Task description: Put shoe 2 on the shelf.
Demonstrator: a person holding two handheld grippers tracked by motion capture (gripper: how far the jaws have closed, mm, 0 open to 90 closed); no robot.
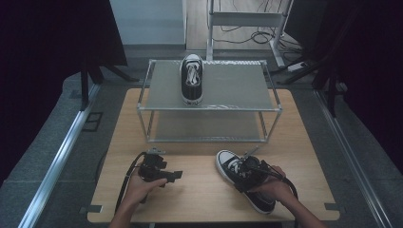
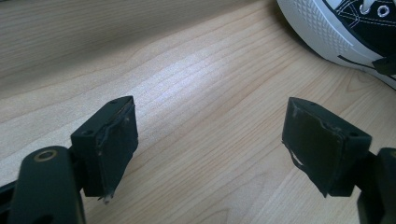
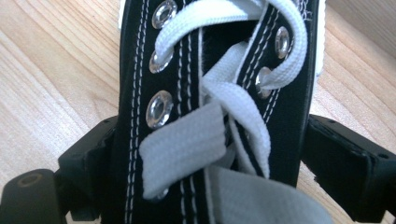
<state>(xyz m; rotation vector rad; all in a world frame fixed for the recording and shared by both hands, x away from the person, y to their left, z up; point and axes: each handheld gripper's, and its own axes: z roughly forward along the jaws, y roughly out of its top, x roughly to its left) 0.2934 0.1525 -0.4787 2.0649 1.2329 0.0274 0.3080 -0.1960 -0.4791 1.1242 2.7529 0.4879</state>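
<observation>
right gripper [image 1: 247, 175] straddles the black sneaker [image 1: 259, 197] at its laces, jaws apart, placed for a grasp. left gripper [image 1: 164, 173] idles on the table [image 1: 199, 190], jaws apart, empty.

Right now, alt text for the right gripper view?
Close-up of a black sneaker with white laces, its laced upper sitting between the right gripper's two black fingers, which straddle its sides. Light wooden table lies underneath.

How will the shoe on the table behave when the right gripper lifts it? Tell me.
The shoe has soft canvas sides, so they will probably give under the jaws. Its loose laces may flop. Held mid-length by the right gripper, it might tilt slightly.
</observation>
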